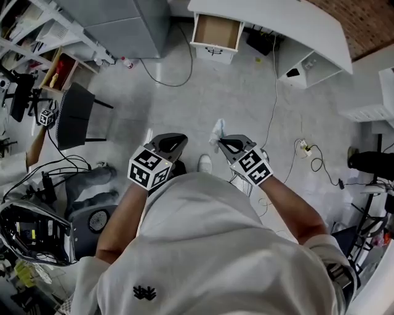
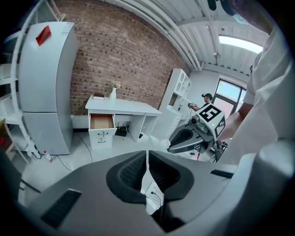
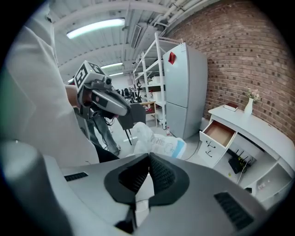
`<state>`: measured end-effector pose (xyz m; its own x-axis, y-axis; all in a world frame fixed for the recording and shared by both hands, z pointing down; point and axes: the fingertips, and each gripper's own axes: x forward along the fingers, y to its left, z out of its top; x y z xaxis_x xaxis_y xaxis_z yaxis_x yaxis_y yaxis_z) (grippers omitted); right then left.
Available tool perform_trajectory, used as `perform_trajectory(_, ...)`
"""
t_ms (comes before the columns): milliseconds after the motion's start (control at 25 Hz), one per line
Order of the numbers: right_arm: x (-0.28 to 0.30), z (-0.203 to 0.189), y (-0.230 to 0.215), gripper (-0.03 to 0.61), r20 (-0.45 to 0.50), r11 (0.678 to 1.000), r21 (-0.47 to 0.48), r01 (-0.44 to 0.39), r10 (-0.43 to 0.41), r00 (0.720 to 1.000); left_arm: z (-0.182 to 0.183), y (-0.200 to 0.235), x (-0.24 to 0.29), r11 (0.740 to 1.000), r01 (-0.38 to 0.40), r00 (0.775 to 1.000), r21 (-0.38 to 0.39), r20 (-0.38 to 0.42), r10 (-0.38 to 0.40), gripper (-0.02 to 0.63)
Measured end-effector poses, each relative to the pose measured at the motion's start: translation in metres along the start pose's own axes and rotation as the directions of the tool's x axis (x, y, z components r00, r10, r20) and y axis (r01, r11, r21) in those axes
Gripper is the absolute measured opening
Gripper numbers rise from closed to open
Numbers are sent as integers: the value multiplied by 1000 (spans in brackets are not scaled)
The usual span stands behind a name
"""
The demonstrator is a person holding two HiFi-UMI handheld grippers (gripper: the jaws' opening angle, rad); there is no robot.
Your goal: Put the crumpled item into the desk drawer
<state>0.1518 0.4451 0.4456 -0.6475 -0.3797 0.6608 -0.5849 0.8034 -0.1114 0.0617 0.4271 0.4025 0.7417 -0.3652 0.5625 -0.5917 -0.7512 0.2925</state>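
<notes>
The crumpled item (image 3: 156, 140) is a white and blue plastic bag, and it sticks out past the tips of my right gripper (image 3: 148, 156), which is shut on it. In the head view the bag (image 1: 218, 130) hangs over the floor ahead of my right gripper (image 1: 229, 146). My left gripper (image 1: 175, 143) is beside it, shut with nothing in it (image 2: 147, 156). The desk drawer (image 1: 215, 32) stands open and empty in the white desk (image 1: 271, 18), some way ahead across the floor. The drawer also shows in the gripper views (image 2: 102, 122) (image 3: 219, 133).
A grey fridge (image 2: 44, 87) stands left of the desk. A black chair (image 1: 77, 117) and equipment crowd my left. Cables (image 1: 166, 77) and a power strip (image 1: 303, 147) lie on the floor. White shelves (image 2: 177, 99) stand right of the desk, with a person (image 2: 205, 99) beyond them.
</notes>
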Motion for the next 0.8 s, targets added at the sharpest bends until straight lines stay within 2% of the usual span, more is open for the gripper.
perform_trajectory(160, 6, 4, -43, 29, 5, 999, 19, 29, -29, 1000, 14, 15, 20, 1000, 13, 999, 3, -33, -13, 34)
perform_trajectory(480, 65, 53, -133, 29, -27, 994, 25, 104, -103, 994, 54, 105, 61, 997, 76, 996, 1, -43, -76, 34)
perform_trajectory(680, 76, 84, -206, 29, -67, 987, 32, 156, -153, 986, 105, 152, 96, 993, 121, 991, 4, -60, -120, 34)
perform_trajectory(800, 103, 112, -253, 29, -91, 982, 13, 187, -185, 978, 135, 198, 105, 989, 144, 988, 21, -60, -143, 34)
